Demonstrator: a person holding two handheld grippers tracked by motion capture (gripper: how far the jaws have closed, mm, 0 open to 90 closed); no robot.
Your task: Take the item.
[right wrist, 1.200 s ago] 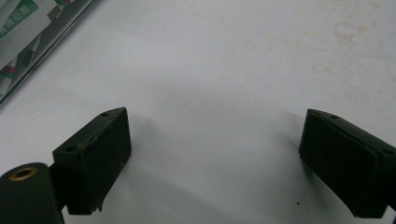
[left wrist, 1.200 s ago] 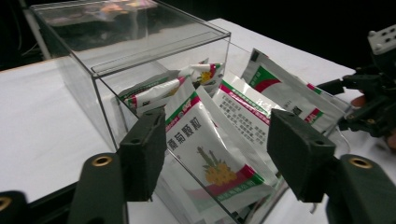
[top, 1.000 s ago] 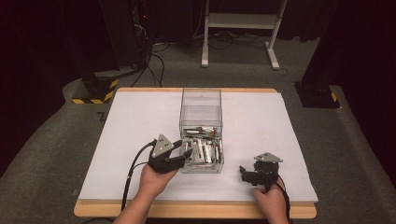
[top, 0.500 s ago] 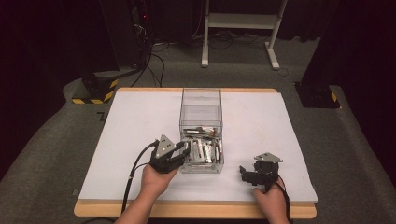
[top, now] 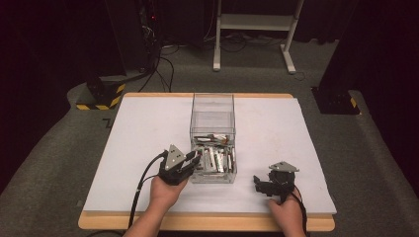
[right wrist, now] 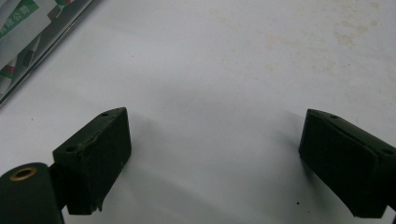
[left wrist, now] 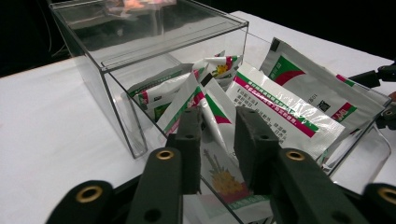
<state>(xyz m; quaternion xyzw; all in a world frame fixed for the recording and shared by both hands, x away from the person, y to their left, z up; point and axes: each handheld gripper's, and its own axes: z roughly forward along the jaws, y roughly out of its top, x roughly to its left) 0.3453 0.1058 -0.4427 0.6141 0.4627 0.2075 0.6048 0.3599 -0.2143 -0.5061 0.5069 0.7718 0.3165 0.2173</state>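
Nearest, at the front edge of the white table (top: 148,123): a parked right gripper (top: 257,181), set low on the bare surface with jaws spread wide and nothing between them (right wrist: 212,135). Probably kept off to the side to leave room for the other hand. Just to the left and a little further in, the left gripper (top: 195,160), reaching over the near left corner of the clear rectangular acrylic box (top: 212,106). Has just been closing its jaws around an upright white sachet with a yellow flower print (left wrist: 215,116). Brackets that sachet on both sides, yet shows a gap at each pad, so not clenched on it so far as can be seen. Comes in at a slant over the low front wall, likely because the packets lean loosely there and offer an edge to pinch. Behind it, inside the near half of the box, a heap of white sachets with green and red stripes (top: 213,159), tilted against each other and against the walls (left wrist: 107,79). Further along, an empty-looking far half under a clear lid. Beyond the table, grey carpet, a yellow-and-black striped base (top: 101,96), black cables and a white metal stand (top: 254,22).
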